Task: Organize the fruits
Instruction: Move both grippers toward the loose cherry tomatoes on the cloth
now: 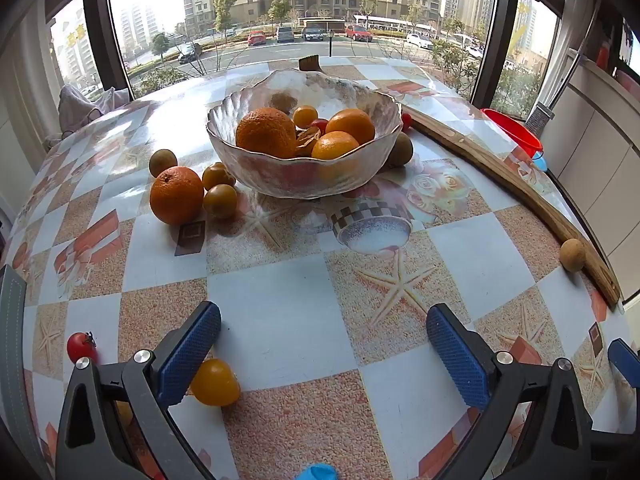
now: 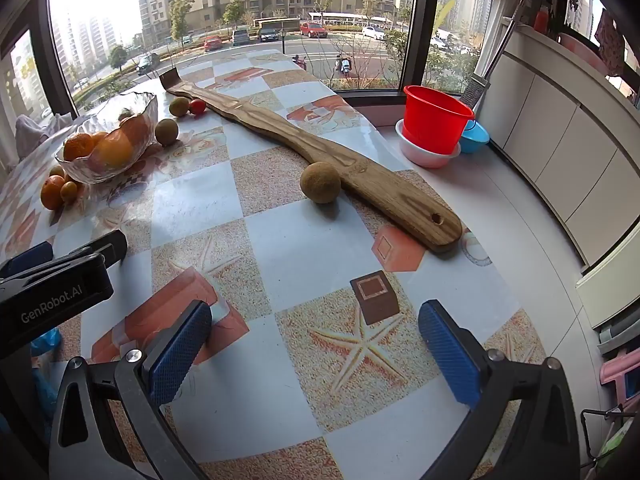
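A glass bowl (image 1: 256,176) holding oranges and small fruits stands mid-table; it also shows at the left as the bowl (image 2: 146,106). Left of it lie a big orange (image 1: 176,195) and small greenish fruits (image 1: 219,200). A yellow tomato (image 1: 216,382) and a red cherry tomato (image 1: 80,346) lie beside my left gripper's left finger. My left gripper (image 1: 324,354) is open and empty above the tablecloth. A brown round fruit (image 2: 320,182) rests against a wooden board (image 2: 392,188). My right gripper (image 2: 314,350) is open, empty, well short of that fruit.
A long wooden board (image 1: 520,196) runs along the table's right side. A red bucket (image 2: 434,118) in a white basin and a blue bowl (image 2: 476,136) sit on the windowsill. More small fruits (image 2: 166,131) lie right of the bowl. The left gripper's body (image 2: 60,288) juts in at the left.
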A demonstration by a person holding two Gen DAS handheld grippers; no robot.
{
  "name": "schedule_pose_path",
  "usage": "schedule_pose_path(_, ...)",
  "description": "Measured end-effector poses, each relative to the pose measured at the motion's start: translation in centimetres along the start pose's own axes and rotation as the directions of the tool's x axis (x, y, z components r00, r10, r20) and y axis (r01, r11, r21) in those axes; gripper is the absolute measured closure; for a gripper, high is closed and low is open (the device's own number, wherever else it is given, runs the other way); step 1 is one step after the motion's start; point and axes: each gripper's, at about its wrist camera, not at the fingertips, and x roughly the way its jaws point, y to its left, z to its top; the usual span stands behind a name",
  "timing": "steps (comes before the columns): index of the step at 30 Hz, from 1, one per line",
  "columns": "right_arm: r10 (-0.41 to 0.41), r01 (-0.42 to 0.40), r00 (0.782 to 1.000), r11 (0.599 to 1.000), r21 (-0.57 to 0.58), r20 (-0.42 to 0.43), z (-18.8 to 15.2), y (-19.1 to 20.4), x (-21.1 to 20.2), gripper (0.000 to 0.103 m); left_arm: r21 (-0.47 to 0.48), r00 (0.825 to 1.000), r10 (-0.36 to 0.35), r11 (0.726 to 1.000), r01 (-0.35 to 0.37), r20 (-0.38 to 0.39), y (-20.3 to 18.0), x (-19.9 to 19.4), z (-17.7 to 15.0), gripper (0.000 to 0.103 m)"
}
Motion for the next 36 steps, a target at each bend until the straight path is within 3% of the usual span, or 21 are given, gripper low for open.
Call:
schedule_pose_path(4,-0.001,0.001,1.0,1.0,-0.003,-0.015,0.2,0.0,-0.3,0.0,0.006,1.0,0.002,1.0,-0.002,-0.02,0.0,0.0,0.2,0.0)
schedule_pose_path(8,0.0,-0.003,0.993,1.0,-0.031,-0.115,1.4,0.3,1.0,0.0,0.024,0.993,0.017,1.0,-0.014,-0.116,-0.1,0.0,1.4,0.0)
schedule_pose_path(12,-0.022,-0.003,0.977,0.994,-0.113,-0.214,1.9,0.7,0.5,0.0,0.018,0.997,0.034,0.999,-0.033,-0.065,1.1,-4.2,2.3,0.0)
schedule_pose_path(16,0.061,-0.099,0.967,0.985,-0.142,-0.249,1.9,0.7,-1.5,0.0,-0.039,0.994,0.069,0.997,-0.073,-0.083,3.9,-8.2,1.8,0.0)
schedule_pose_path(20,0.117,-0.17,0.946,0.973,-0.155,-0.303,2.0,2.0,-2.7,0.0,-0.122,0.975,0.101,0.984,-0.126,-0.199,8.1,-9.0,1.2,0.0)
schedule_pose_path(26,0.241,-0.286,0.893,0.956,-0.067,-0.379,2.0,4.7,-3.5,0.0,-0.152,0.953,0.134,0.972,-0.18,-0.27,12.6,-8.6,-0.3,0.0)
schedule_pose_path(29,0.234,-0.279,0.892,0.958,-0.065,-0.387,2.1,6.2,-3.8,0.0,-0.148,0.939,0.121,0.973,-0.176,-0.323,14.1,-7.9,-0.7,0.0)
schedule_pose_path(36,0.216,-0.259,0.893,0.964,-0.06,-0.395,2.2,9.6,-5.0,0.0,-0.136,0.936,0.082,0.981,-0.136,-0.341,16.2,-7.4,-0.1,0.0)
